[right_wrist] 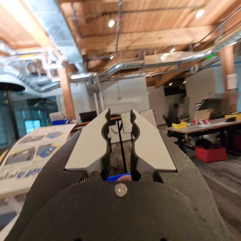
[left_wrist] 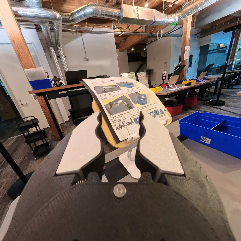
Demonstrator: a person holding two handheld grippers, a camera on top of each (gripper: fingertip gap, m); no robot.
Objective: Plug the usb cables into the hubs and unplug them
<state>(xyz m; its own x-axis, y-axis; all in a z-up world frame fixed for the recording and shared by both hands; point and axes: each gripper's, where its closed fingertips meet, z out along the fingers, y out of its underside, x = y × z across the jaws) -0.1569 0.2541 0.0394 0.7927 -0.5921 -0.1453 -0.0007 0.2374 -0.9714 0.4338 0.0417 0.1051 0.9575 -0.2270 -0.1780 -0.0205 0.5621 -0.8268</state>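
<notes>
Exposed timber beams and silver ducting run across the ceiling of an open workshop in the left wrist view, with long desks carrying yellow bins (left_wrist: 155, 89) at the right middle of the frame. Lower down, a pale grey table (left_wrist: 215, 173) fills the bottom right, and on it, at the right edge, sits a blue divided bin (left_wrist: 203, 133) whose visible compartments hold nothing that can be made out. At the centre stands an instruction sheet (left_wrist: 125, 103) propped on a wooden board with a white stand (left_wrist: 128, 165). The left gripper (left_wrist: 120, 116) points at that sheet from the bottom centre, its white fingers (left_wrist: 83, 146) spread wide apart with nothing between them. No usb cable or hub shows in this view. The right wrist view is blurred and tilted upward, taking in wooden ceiling boards and spotlights across the top, with desks, a yellow bin and a red tub (right_wrist: 210, 153) at the right. The same sheet (right_wrist: 35, 147) lies at the lower left. The right gripper (right_wrist: 120, 113) rises from the bottom centre, its fingers (right_wrist: 152, 147) held moderately apart and gripping nothing; a sliver of blue (right_wrist: 117, 176) shows low in the gap. Cables and hubs are not visible here either.
</notes>
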